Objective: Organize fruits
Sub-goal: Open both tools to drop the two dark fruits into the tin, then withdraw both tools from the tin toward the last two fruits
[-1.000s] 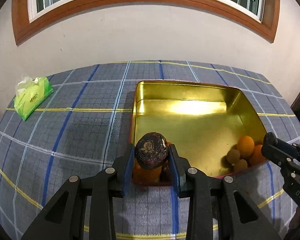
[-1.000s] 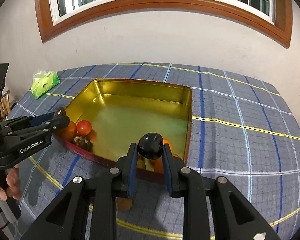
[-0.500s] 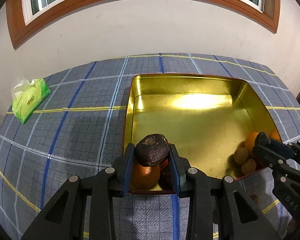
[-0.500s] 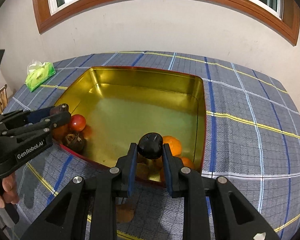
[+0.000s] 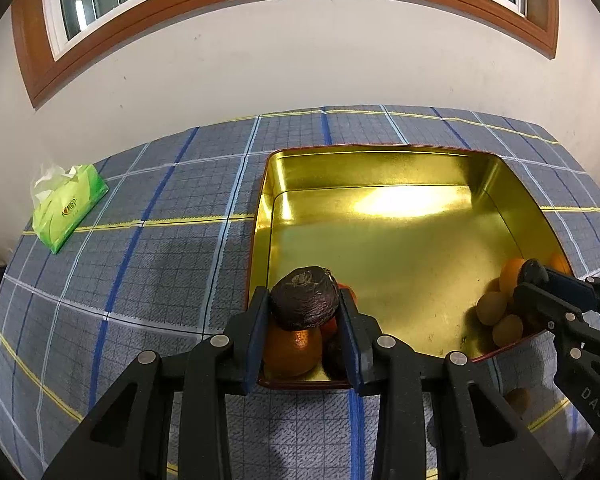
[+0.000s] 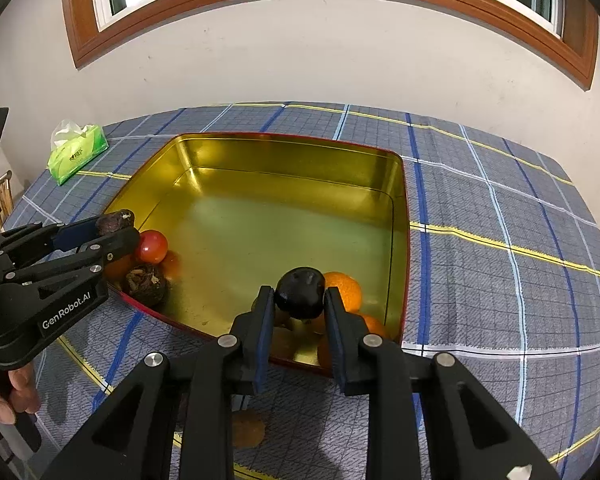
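Left tool (image 5: pixel 304 320) grips a wrinkled dark fruit (image 5: pixel 304 298), right tool (image 6: pixel 299 308) a black fruit (image 6: pixel 300 292), both over the gold tray's (image 6: pixel 292 152) near edge.

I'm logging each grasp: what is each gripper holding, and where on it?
The left gripper clamps a wrinkled dark fruit across its sides. The right gripper clamps a smooth black fruit the same way.

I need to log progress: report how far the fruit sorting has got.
Done: two clusters sit in the gold tray, at its near-left and near-right corners. In hand: the left gripper and right gripper each clamp a dark fruit. Left: one brownish fruit lies on the tablecloth.
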The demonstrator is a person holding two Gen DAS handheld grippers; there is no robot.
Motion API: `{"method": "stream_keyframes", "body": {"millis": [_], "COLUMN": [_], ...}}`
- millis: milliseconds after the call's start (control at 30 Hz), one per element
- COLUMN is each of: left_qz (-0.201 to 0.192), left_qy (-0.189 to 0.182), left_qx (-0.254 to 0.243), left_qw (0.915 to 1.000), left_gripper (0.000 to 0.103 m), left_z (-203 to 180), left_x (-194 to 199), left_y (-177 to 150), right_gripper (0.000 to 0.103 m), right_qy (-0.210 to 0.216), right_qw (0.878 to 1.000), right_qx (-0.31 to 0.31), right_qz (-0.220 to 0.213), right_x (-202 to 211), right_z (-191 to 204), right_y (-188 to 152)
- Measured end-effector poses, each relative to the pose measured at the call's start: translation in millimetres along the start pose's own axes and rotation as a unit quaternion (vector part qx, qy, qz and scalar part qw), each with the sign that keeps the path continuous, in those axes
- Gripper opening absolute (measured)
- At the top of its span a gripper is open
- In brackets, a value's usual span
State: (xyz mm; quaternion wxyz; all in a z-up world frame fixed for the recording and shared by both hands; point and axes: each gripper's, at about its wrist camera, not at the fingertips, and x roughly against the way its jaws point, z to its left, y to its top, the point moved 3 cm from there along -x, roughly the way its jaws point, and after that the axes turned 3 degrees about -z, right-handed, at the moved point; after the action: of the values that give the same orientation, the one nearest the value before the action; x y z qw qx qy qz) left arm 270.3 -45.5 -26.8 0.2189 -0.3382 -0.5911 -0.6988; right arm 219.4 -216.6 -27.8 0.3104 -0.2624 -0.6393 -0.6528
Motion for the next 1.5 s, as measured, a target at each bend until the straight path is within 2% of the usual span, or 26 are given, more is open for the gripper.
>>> {"method": "stream_keyframes", "body": {"millis": [100,167,233,367,733,1000,1300,1500], "left_qz": [0.000,0.000,0.001,0.000,-0.016,-0.026,0.007,0.019], "left_qy": [-0.001,-0.005,-0.009,-0.009,-0.015,-0.014,-0.005,0.004], "left_qx": [0.000,0.000,0.001,-0.001,0.006,0.018,0.037,0.047], "left_qw": [1.0000,1.0000,1.0000,1.0000,0.9997,0.9994,0.9993,0.9987], "left_gripper": [0.039,0.048,0.052,0.057,0.058,0.058,0.058,0.058], "left_z": [0,-2,-4,-7,-6,2,19,29], "left_x": [1,1,2,4,33,68,72,68], "left_y": [0,0,0,-2,-15,-46,-101,-120], "right_gripper": [0.027,0.028,0.032,0.038,0.040,0.040,0.040,0.040], "right_qy": [0.002,0.005,0.005,0.003,-0.003,-0.009,-0.010,-0.008], "right_qw": [1.000,1.000,1.000,1.000,1.000,1.000,1.000,1.000], "right_qx": [-0.003,-0.006,-0.006,-0.003,-0.001,-0.006,-0.007,-0.004], "right_qz": [0.000,0.000,-0.001,-0.003,-0.018,-0.023,0.005,0.017], "right_x": [1,1,3,7,36,64,69,63], "right_z": [-1,-1,-1,2,5,4,5,10], "right_y": [0,0,0,-1,-11,-36,-85,-97]}}
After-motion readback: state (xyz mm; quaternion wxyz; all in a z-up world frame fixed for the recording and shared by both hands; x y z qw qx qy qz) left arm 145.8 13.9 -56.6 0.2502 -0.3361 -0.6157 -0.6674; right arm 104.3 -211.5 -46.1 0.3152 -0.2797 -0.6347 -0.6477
